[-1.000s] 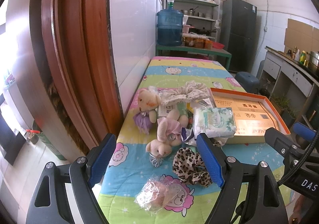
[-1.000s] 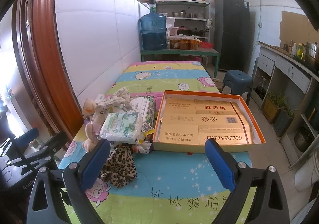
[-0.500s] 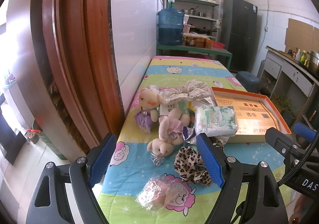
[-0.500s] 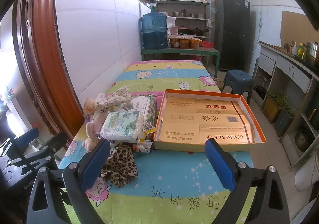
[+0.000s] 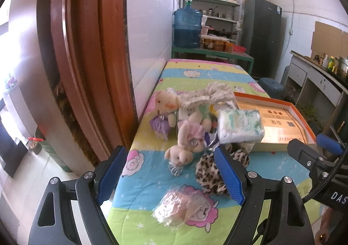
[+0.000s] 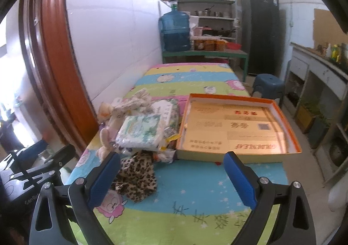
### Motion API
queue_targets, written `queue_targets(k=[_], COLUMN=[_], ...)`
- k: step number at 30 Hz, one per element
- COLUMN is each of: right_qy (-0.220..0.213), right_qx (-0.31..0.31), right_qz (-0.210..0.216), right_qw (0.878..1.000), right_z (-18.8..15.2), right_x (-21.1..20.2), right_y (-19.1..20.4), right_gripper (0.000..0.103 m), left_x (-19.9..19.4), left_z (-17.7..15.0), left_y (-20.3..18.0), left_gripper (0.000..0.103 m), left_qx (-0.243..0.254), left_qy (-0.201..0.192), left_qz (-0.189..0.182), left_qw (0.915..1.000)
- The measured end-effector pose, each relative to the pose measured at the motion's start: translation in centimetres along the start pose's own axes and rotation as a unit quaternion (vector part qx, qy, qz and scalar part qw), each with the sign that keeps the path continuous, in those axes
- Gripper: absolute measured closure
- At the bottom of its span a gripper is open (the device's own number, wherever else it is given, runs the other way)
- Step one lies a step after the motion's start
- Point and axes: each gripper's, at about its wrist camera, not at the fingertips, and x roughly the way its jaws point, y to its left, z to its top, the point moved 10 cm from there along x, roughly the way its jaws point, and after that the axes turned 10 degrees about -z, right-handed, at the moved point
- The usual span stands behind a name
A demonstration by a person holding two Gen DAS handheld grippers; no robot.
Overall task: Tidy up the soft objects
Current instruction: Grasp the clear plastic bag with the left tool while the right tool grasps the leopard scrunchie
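My orange box (image 6: 239, 129) lies empty at right centre of the right view, its long axis running left to right, touching the heap of soft things at centre left. In the left view the pile sits straight ahead of my left gripper (image 5: 171, 176), the leopard-print cloth (image 5: 214, 171) just behind its right finger, the tissue pack (image 5: 239, 127) above, toward the box. My right gripper (image 6: 171, 179) faces bare quilt. Both spread wide, holding nothing; my left is nearer. Since a second ago the pile looms slightly closer.
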Motion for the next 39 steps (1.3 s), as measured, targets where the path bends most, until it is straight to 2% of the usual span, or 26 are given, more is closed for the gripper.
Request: queue_targets(k=[6,11,15,20,24,27,29,30,32,34,39], right_qy=[0.020,0.039,0.071,0.100,0.106,0.115,0.121,0.123,0.124,0.118,0.091], right_qx=[-0.019,-0.033,-0.032,-0.027,-0.025,-0.024,-0.026,-0.025,-0.020,-0.016,-0.026], right_qz=[0.044,0.059,0.074,0.089,0.099,0.120,0.128,0.133,0.142,0.148,0.149], right_qw=[0.999,0.997,0.994,0.991,0.989,0.986,0.984,0.983,0.982,0.982,0.984], right_z=[-2.8,-4.4,-5.4,-6.4,-6.6,-6.8,-7.1,-7.2,-7.3,-7.3,-7.0], right_x=[2.0,4.3,6.4,8.7,9.7,10.1,10.2,10.3,10.0,9.6,8.2], right_y=[1.2,2.0,2.8,3.7,4.1,4.4,4.8,4.9,4.9,4.8,4.6], right_gripper=[0.006,0.010,0.015,0.031,0.039,0.058,0.079,0.083,0.090,0.093,0.096], left_x=[0.8,2.3,3.4,5.0,6.2,6.7,7.1,7.3,7.4,7.6,7.3], left_z=[-3.6,-6.6,-7.8,-8.6,-9.0,-9.0,-9.0,-9.0,-8.8,-8.7,-7.9], left_y=[1.6,2.1,2.4,2.8,2.4,1.9,1.8,1.6,1.2,0.5,-0.5], left_gripper=[0.019,0.019,0.019,0.019,0.019,0.019,0.020,0.022,0.041,0.053,0.054], left_qx=[0.000,-0.027,-0.039,-0.047,-0.053,-0.055,-0.055,-0.056,-0.060,-0.062,-0.027], left_qy=[0.016,0.042,0.051,0.064,0.070,0.076,0.081,0.084,0.084,0.085,0.065], left_qz=[-0.006,-0.058,-0.069,-0.072,-0.107,-0.129,-0.133,-0.136,-0.159,-0.182,-0.168], left_qw=[0.9999,0.9971,0.9956,0.9942,0.9904,0.9872,0.9862,0.9856,0.9819,0.9776,0.9834])
